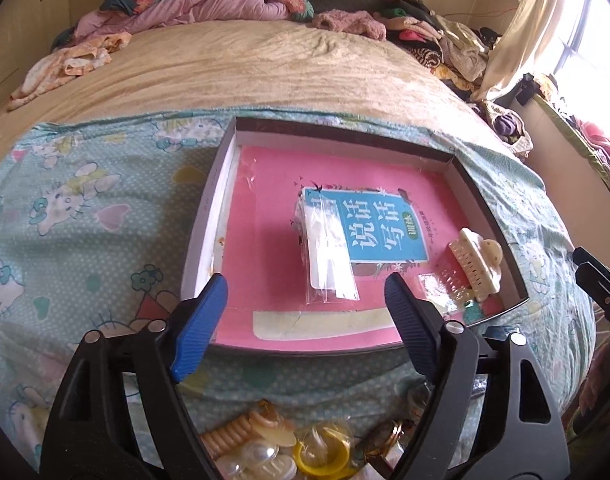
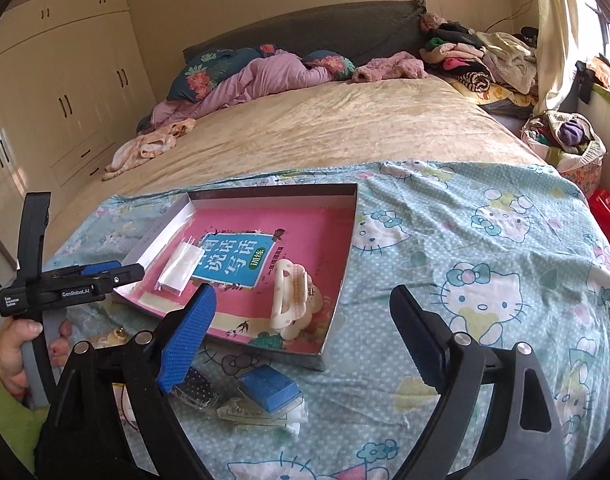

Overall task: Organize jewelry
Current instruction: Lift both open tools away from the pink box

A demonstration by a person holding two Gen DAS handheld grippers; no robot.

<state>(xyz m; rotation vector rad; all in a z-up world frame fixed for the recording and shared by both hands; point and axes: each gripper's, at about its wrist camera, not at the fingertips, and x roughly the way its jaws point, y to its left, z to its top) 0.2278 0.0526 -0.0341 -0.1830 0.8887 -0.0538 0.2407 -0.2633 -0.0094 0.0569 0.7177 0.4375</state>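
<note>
We hover both tools released: the left tool (image 1: 305,292) above the clear plastic packet (image 1: 329,256), the right tool (image 2: 305,304) beside the cream claw clip (image 2: 291,300), both lying in the shallow pink-lined box (image 1: 209,196), likely our sorting tray on the bed (image 2: 325,120).

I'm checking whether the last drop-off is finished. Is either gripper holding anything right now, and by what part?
Nothing is held. The left gripper and right gripper both have their jaws wide apart and empty; the clear packet and cream hair claw lie loose in the box.
</note>
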